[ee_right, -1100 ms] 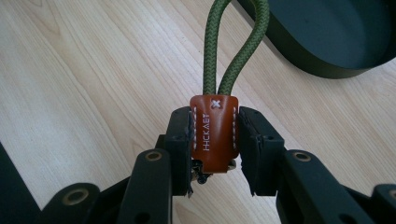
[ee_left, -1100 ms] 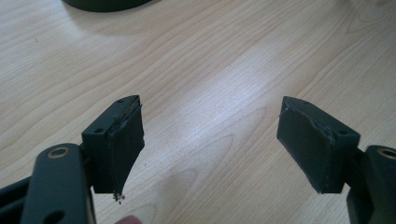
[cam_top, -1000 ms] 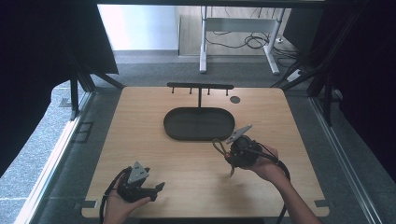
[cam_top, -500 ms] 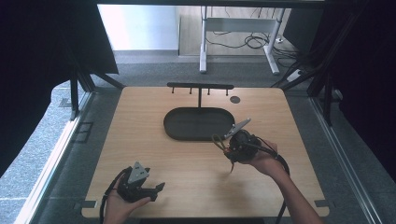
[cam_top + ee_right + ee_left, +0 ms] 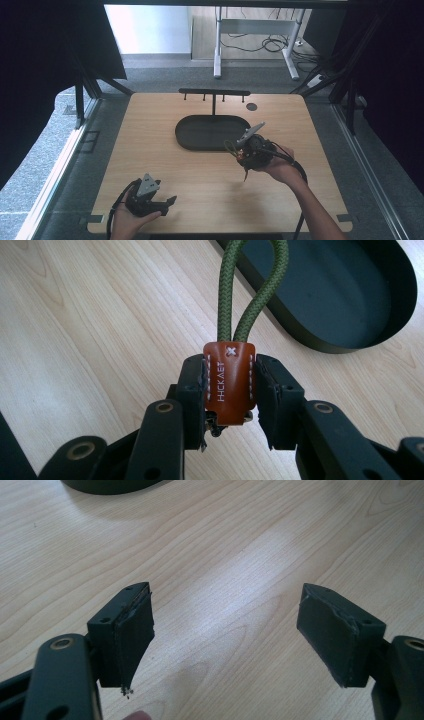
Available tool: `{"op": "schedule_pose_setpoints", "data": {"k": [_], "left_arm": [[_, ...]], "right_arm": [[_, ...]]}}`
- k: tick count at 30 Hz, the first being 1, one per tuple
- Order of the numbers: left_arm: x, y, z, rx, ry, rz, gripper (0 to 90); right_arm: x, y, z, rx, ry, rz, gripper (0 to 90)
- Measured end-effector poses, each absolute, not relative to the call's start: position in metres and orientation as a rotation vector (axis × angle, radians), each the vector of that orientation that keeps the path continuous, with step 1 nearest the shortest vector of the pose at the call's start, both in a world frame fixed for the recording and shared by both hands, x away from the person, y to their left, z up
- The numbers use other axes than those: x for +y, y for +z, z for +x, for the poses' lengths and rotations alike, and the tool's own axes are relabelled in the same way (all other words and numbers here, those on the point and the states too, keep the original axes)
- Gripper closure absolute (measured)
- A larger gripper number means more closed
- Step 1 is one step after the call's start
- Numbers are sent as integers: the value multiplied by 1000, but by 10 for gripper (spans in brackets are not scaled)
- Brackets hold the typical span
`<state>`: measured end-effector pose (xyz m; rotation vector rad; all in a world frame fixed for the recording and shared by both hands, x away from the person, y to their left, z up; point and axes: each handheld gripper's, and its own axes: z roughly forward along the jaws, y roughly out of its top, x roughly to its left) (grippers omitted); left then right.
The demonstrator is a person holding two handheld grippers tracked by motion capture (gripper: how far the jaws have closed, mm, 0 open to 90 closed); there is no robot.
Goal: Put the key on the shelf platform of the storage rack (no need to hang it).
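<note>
meanwhile the right tongs (image 5: 230, 395) are clenched on the brown leather tab (image 5: 229, 382) of a green cord loop (image 5: 252, 295), held above the wooden surface (image 5: 150, 150) just beside the dark oval tray (image 5: 200, 142), while the left tongs (image 5: 225, 635) rest released near the surface's front edge, gripping nothing.

- a light wooden table (image 5: 165, 130) with pale grain, seen from above, standing on grey carpet floor (image 5: 60, 165).
- black curtains (image 5: 45, 50) hang at the left and the right (image 5: 395, 75), closing in the space around the table.
- beyond the far edge, a bright pale patch of floor (image 5: 150, 27) lit by daylight.
- a white metal desk frame (image 5: 255, 30) stands farther back, with black cables (image 5: 260, 45) lying loose on the wooden floor beneath it.
- dark metal struts (image 5: 80, 100) flank the table's left side.
</note>
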<state>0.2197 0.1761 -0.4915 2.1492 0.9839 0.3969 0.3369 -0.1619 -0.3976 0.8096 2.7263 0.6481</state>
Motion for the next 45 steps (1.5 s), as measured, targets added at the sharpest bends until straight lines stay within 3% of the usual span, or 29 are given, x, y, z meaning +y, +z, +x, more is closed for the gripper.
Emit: {"op": "schedule_pose_setpoints", "data": {"k": [45], "left_arm": [[177,-491,220,985,394,2149,233]], "right_arm": [[-147,-387,375,2728,598,828,667]]}}
